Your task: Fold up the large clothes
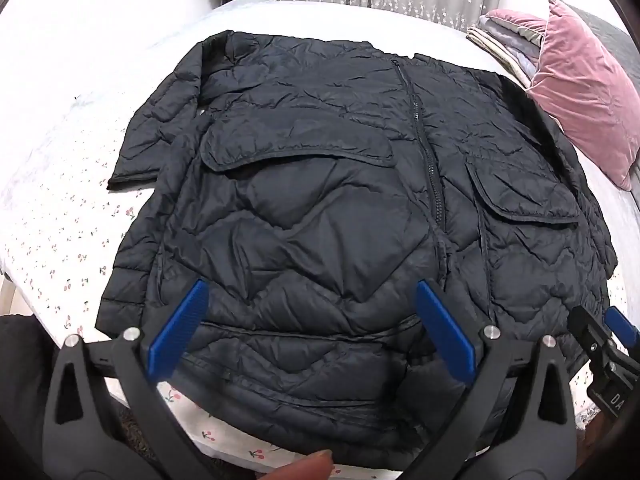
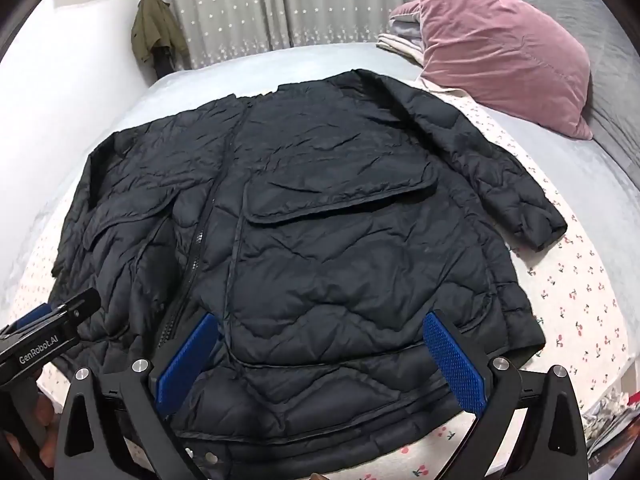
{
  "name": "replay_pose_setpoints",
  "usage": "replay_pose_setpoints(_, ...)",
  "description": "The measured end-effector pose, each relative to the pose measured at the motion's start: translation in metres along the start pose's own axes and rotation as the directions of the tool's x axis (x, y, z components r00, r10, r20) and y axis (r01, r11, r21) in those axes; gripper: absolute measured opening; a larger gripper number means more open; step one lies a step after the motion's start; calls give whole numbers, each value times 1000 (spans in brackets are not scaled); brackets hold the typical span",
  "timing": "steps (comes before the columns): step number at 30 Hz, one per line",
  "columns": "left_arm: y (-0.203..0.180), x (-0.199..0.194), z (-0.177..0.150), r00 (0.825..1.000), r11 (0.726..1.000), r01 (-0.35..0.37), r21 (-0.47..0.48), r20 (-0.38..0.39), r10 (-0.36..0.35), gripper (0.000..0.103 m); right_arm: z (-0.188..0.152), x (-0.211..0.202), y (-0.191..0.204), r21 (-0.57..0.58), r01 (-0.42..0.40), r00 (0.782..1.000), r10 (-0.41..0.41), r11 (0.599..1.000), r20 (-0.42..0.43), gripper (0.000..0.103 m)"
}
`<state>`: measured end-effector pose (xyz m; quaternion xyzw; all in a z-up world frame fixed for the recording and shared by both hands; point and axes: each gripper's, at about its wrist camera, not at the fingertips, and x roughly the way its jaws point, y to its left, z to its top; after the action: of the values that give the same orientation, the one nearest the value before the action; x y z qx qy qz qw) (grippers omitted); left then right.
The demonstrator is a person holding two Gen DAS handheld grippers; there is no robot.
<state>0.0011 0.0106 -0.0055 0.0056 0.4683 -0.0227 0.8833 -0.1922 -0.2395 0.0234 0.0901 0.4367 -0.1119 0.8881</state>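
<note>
A big black puffy jacket [image 1: 320,200] lies flat on a bed, front side up, with its zipper [image 1: 428,160] running down the middle; the bed has a white sheet with little cherries [image 1: 60,248] on it. Each side of the jacket has a pocket flap [image 1: 296,152], and both sleeves are spread out to the sides; in the right wrist view the sleeve [image 2: 500,168] on the right reaches toward a pink pillow [image 2: 504,44].

The left gripper [image 1: 312,332] has its two blue fingers [image 1: 178,328] wide apart, with nothing pinched between them; the bottom part of the jacket lies under them and fills the gap, near the hem (I cannot tell if the tips touch the cloth). The right gripper [image 2: 320,364] is spread wide too, and it holds nothing; its blue pads [image 2: 456,364] sit over the bottom part of the jacket, on the other side of the zipper, with the quilted cloth showing between them.

Each gripper shows up at the edge of the other one's view, so the two are side by side over the hem; a fingertip [image 1: 308,466] of the person peeks in at the bottom of the left wrist view. Behind the bed there is a grey curtain with stars [image 2: 260,4], and a green coat [image 2: 156,28] hangs by the wall; some folded cloths [image 1: 504,44] lie next to the pillow.
</note>
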Motion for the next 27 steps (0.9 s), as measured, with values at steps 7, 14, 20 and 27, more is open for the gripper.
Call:
replay_pose_setpoints(7,1,0,-1,1000,1000,3,-1,-4,-3,102,0,3,2,0,-7,1000,7,1000,-6,103)
replay_pose_setpoints(14,0,2,-2,1000,1000,7,2,-3,-7,102,-1,4,3,0,-8,1000,8,1000,-9,103)
replay_pose_setpoints(20,0,3,-3,1000,1000,8,4,-4,-8,102,-1,3,-1,12,-9,1000,9,1000,-11,103)
replay_pose_setpoints(27,-1,3,-4,1000,1000,7,4,-4,-7,102,-1,2,-2,14,-10,1000,11,1000,-12,103)
